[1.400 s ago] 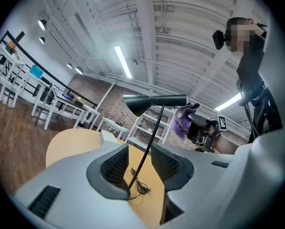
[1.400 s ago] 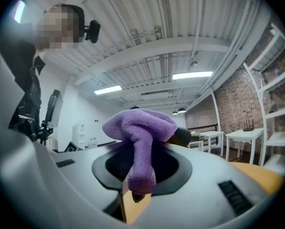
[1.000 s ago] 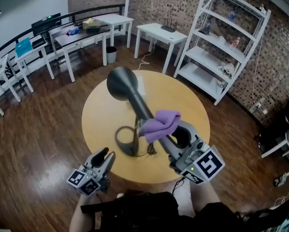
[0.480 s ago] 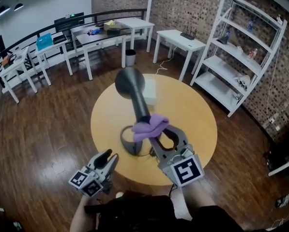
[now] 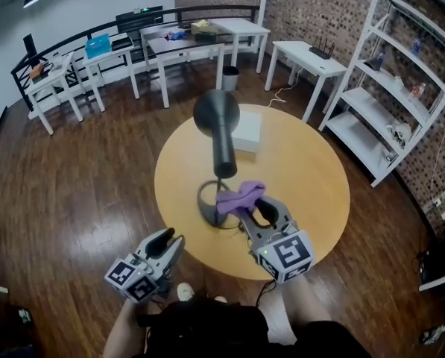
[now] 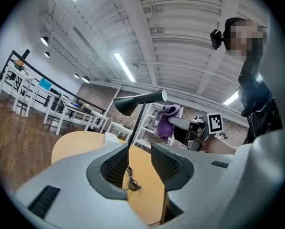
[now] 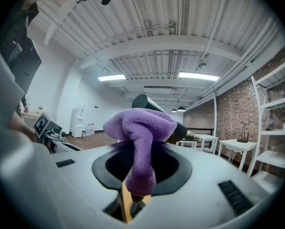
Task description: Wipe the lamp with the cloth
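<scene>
Here, right gripper (image 5: 246, 206) clamps cloth (image 5: 239, 195) beside lamp (image 5: 223, 149).

One lamp (image 5: 216, 114), one cloth (image 5: 241, 195) and one white box (image 5: 247, 133) are at one round table (image 5: 311, 192). Two grippers show: the left gripper (image 5: 171, 239) and the right gripper (image 5: 250, 209).

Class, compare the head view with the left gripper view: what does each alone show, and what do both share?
Only the head view: the marker cube on the left tool. Only the left gripper view: the camera on the person's head. Both: the lamp, the round table, and the purple cloth gripped in the right tool.
</scene>
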